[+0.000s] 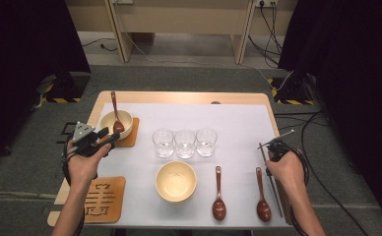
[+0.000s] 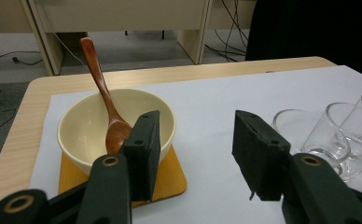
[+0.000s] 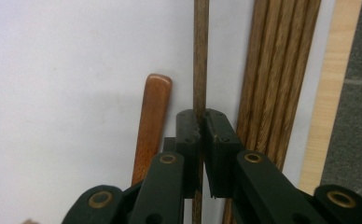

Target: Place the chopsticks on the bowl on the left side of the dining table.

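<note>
My right gripper is shut on a single thin wooden chopstick that lies along the white mat. In the high view this chopstick lies near the table's right edge, under the hand with the right gripper. A bundle of chopsticks lies just to one side of it and a brown spoon handle to the other. My left gripper is open with nothing between its pads, just short of a cream bowl holding a wooden spoon on an orange coaster.
Three clear glasses stand in a row mid-table. An empty cream bowl sits in front of them, with two wooden spoons to its right. A second coaster lies at the front left corner.
</note>
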`<state>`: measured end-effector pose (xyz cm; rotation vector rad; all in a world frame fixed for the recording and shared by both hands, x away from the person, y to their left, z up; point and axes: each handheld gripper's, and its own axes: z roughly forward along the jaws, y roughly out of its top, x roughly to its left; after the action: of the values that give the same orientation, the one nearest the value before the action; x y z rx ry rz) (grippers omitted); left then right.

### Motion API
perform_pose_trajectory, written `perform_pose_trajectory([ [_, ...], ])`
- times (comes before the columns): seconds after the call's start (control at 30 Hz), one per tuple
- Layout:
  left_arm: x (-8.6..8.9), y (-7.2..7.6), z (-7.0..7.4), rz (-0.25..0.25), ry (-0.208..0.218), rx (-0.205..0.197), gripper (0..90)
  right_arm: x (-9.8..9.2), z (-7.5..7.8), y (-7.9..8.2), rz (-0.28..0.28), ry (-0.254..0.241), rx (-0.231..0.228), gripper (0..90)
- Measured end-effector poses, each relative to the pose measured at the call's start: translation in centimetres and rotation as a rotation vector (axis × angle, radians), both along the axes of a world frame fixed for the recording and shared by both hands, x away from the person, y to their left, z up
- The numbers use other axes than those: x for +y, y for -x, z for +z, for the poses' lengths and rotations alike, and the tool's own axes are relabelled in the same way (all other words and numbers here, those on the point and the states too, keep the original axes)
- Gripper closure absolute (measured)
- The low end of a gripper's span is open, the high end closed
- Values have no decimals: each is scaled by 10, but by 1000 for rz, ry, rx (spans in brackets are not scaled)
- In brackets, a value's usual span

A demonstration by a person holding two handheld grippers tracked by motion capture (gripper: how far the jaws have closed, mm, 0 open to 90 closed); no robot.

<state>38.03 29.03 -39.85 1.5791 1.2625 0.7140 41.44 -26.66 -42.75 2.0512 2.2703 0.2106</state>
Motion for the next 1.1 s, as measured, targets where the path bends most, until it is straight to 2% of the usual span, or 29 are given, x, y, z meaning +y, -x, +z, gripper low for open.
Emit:
perform_pose_trajectory([
  [0.27, 2, 0, 1, 4, 2, -3, 509, 0, 10, -1, 15, -8, -68, 851],
  [0.43, 3, 1, 2, 8, 3, -8, 509, 0, 22, 0, 37, -17, -173, 851],
  [0.5, 3, 1, 2, 8, 4, -8, 509, 0, 24, 0, 34, -26, -187, 851],
  [0.53, 3, 1, 2, 7, 4, -7, 509, 0, 28, 0, 40, -28, -215, 851],
  [0.57, 3, 1, 1, 7, 3, -7, 509, 0, 28, 0, 40, -28, -215, 851],
  [0.6, 3, 1, 1, 7, 4, -7, 509, 0, 32, 0, 44, -28, -245, 851],
  [0.67, 3, 1, 1, 7, 4, -7, 509, 0, 34, 0, 43, -33, -268, 851],
  [0.83, 3, 1, 1, 7, 4, -8, 509, 0, 38, 0, 42, -36, -305, 851],
  [0.93, 2, 1, 2, 8, 5, -10, 509, 2, 42, 0, 51, -37, -371, 851],
  [1.0, 2, 1, 2, 8, 6, -11, 509, 3, 45, 0, 38, -42, -401, 851],
  [1.03, 2, 1, 2, 8, 6, -11, 509, 3, 45, 0, 38, -42, -401, 851],
  [1.07, 3, 1, 2, 9, 5, -12, 509, 2, 48, -1, 50, -44, -442, 851],
  [1.1, 3, 1, 2, 9, 5, -12, 509, 2, 48, -1, 50, -44, -442, 851],
])
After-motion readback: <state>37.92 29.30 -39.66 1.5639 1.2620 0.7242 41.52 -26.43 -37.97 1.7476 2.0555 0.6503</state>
